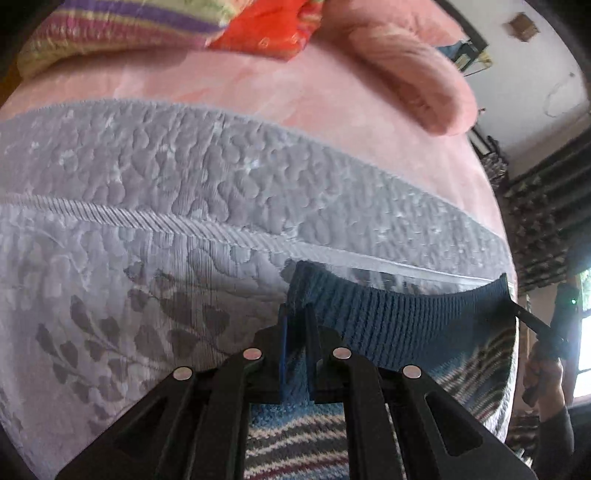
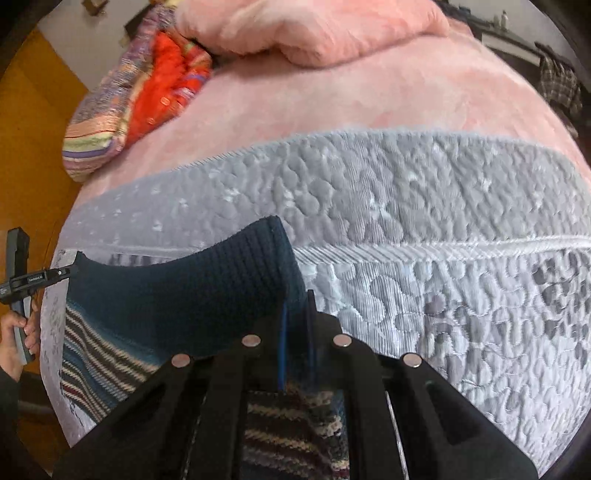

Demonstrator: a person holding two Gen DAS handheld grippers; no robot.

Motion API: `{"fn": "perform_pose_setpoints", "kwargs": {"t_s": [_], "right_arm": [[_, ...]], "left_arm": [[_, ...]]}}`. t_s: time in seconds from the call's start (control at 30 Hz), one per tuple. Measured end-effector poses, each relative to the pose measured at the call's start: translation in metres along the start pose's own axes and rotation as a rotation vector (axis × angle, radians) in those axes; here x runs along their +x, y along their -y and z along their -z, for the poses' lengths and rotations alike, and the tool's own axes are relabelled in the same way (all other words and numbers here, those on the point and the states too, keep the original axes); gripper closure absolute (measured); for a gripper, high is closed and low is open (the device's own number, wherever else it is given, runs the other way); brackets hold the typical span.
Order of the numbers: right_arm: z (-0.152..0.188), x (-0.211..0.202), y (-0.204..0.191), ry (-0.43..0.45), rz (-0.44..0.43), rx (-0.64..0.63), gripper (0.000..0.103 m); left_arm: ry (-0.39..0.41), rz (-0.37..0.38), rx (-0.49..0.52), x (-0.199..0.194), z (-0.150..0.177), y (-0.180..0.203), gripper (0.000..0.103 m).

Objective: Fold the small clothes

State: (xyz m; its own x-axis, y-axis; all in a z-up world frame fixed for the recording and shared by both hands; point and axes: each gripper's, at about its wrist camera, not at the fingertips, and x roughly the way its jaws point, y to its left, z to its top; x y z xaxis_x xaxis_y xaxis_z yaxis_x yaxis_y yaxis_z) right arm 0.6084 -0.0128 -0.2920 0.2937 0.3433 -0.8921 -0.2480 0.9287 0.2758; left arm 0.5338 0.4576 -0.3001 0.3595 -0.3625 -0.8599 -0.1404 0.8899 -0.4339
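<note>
Left gripper [image 1: 297, 325]: nearest in its own view, jaws drawn almost together on the left corner of the sweater's [image 1: 391, 321] dark blue ribbed band, cloth pinched between them.
Right gripper [image 2: 297, 314]: likewise nearly closed, nipping the opposite corner of that band [image 2: 207, 291].
Sweater's lie: the ribbed band is stretched between the two grippers, its long axis running side to side across the front of the bed, the edge sagging in the middle. The striped body [image 2: 99, 350] hangs down from it toward the person.
Where it is: held over the near edge of the grey quilted cover [image 1: 184, 192], low and close to it.
Hidden: most of the sweater's body is cut off behind the black gripper frames; its shape and sleeves cannot be made out.
Hand [image 2: 22, 332]: gripping the left tool's handle at the frame edge.
Beyond: pink blanket [image 2: 351, 99], then a rumpled pink duvet [image 2: 295, 29] and striped bedding with an orange-red cloth [image 2: 162, 74], blurred.
</note>
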Motion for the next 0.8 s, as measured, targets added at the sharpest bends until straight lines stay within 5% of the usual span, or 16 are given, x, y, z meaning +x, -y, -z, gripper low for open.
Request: {"fn": "perform_pose_setpoints", "kwargs": {"t_s": [0.3, 0.4, 0.47, 0.57, 0.67, 0.8], "right_arm": [[0.005, 0.053, 0.017, -0.102, 0.020, 0.042, 0.090], [0.001, 0.033, 0.022, -0.046, 0.013, 0.079, 0.073], [0.001, 0.010, 0.020, 0.023, -0.035, 0.095, 0.073], [0.012, -0.003, 0.014, 0.018, -0.132, 0.097, 0.076], [0.026, 0.013, 0.017, -0.040, -0.143, 0.134, 0.081], [0.035, 0.037, 0.036, -0.086, -0.100, 0.175, 0.103]], "left_arm": [[-0.067, -0.013, -0.094, 0.049, 0.005, -0.026, 0.091], [0.027, -0.114, -0.080, 0.017, 0.008, -0.021, 0.078], [0.076, -0.036, -0.073, -0.004, 0.011, -0.017, 0.078], [0.039, 0.150, -0.073, -0.011, 0.026, -0.011, 0.078], [-0.038, 0.113, -0.060, 0.012, 0.041, -0.014, 0.078], [-0.032, 0.039, -0.106, 0.028, 0.044, -0.033, 0.095]]}}
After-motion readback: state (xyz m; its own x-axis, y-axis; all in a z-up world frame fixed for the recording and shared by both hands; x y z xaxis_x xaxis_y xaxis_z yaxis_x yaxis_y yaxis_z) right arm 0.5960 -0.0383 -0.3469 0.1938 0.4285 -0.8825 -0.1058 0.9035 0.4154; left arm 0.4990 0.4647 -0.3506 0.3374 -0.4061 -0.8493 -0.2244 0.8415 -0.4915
